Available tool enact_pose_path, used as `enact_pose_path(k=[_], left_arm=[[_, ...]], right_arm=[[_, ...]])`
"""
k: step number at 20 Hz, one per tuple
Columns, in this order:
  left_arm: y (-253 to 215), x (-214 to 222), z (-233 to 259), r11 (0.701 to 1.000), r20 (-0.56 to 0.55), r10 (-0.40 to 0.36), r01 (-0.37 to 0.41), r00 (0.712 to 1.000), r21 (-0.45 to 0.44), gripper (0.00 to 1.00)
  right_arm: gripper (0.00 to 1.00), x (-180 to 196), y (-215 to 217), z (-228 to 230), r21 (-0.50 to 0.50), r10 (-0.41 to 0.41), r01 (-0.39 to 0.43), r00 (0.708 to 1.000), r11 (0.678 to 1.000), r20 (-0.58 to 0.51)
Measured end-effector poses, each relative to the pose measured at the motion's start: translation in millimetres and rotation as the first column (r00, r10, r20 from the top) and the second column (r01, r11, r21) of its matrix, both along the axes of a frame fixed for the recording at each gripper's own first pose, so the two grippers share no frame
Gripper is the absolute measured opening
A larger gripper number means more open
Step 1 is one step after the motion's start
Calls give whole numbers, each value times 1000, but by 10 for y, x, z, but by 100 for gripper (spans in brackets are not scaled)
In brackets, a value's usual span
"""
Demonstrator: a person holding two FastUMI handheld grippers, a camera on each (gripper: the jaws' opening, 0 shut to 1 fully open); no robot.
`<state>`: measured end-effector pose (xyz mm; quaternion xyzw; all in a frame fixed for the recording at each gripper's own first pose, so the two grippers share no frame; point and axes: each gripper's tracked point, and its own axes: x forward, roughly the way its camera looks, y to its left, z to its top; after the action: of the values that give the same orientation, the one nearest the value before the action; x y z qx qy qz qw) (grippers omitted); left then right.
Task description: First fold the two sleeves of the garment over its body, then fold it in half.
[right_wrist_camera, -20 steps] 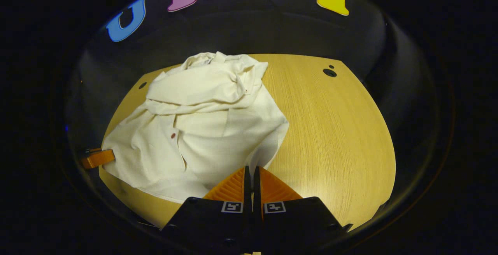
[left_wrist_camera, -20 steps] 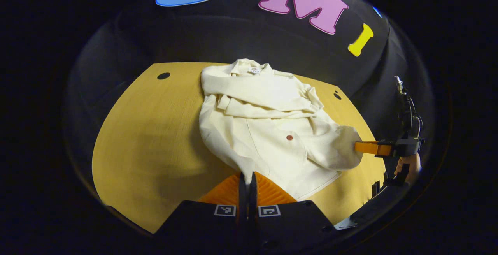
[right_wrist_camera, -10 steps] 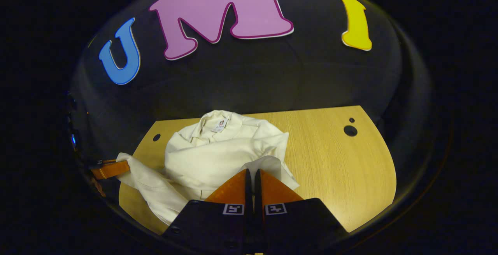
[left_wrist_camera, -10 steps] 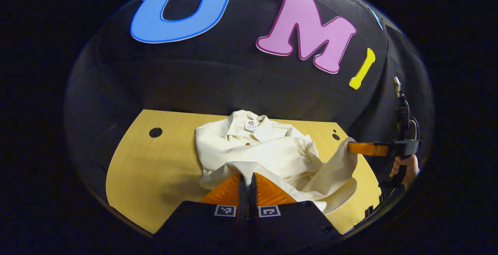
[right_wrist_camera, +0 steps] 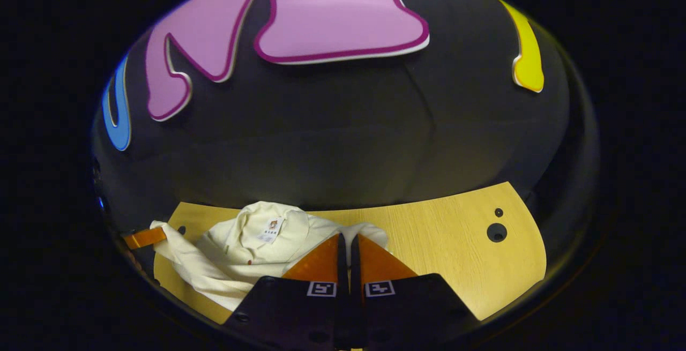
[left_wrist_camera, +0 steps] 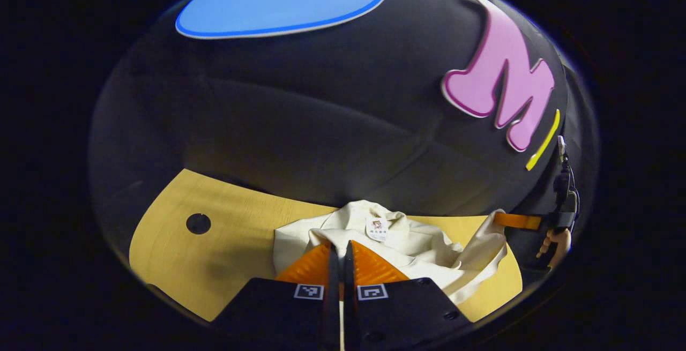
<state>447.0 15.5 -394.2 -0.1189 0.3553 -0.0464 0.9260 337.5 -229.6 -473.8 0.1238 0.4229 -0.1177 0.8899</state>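
Observation:
A cream garment (left_wrist_camera: 423, 246) lies bunched on the wooden table (left_wrist_camera: 214, 254), its collar label (left_wrist_camera: 377, 226) facing up. In the left gripper view, my left gripper (left_wrist_camera: 338, 245) is shut on a corner of the garment's hem, close to the collar. Farther right in the same view, my right gripper (left_wrist_camera: 515, 221) holds the other hem corner lifted, with a hand (left_wrist_camera: 557, 244) behind it. The right gripper view has my right gripper (right_wrist_camera: 345, 236) shut on the garment (right_wrist_camera: 236, 257) beside the collar label (right_wrist_camera: 270, 228). My left gripper (right_wrist_camera: 142, 237) is at the far left, pinching cloth.
The black cloth wall rises just behind the table's far edge. Round holes are in the tabletop (right_wrist_camera: 455, 254), one at the left (left_wrist_camera: 198, 223) and a pair at the right (right_wrist_camera: 497, 231). Bare wood lies to either side of the garment.
Both grippers have carried the hem up and forward over the body toward the collar. The garment's lower half now lies doubled over, and both views have tilted up toward the wall.

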Motion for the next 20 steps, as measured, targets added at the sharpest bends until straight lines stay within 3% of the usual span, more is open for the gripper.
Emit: enact_pose_path(k=[3, 6, 7, 8, 9, 10, 14, 20], left_arm=[[184, 190, -333, 996, 9, 12, -13, 1000, 91, 8], [309, 316, -326, 983, 75, 34, -47, 997, 177, 30], [273, 332, -257, 984, 99, 35, -51, 995, 170, 34], [263, 328, -139, 981, 126, 52, -74, 991, 178, 65], [211, 294, -59, 983, 144, 44, -68, 989, 168, 82], [166, 250, 26, 983, 161, 43, -71, 986, 167, 99], [-68, 28, 455, 972, 254, -21, -40, 967, 231, 96], [-560, -651, 1466, 970, 425, -88, -20, 901, 243, 96]], right_arm=[[5, 111, -99, -369, -25, -30, 30, 1000, 999, -1], [13, 114, -238, -487, -110, -17, 17, 1000, 994, 5], [27, 110, -244, -440, -142, -4, 6, 1000, 990, 16], [47, 120, -235, -390, -160, 11, -6, 999, 987, 32], [67, 113, -197, -279, -173, 16, -5, 998, 985, 64], [78, 96, -162, -188, -174, 20, -5, 996, 985, 88], [98, -85, -53, 218, -186, 25, 9, 984, 983, 178], [98, -593, 80, 1060, -283, 67, 18, 955, 959, 289]])
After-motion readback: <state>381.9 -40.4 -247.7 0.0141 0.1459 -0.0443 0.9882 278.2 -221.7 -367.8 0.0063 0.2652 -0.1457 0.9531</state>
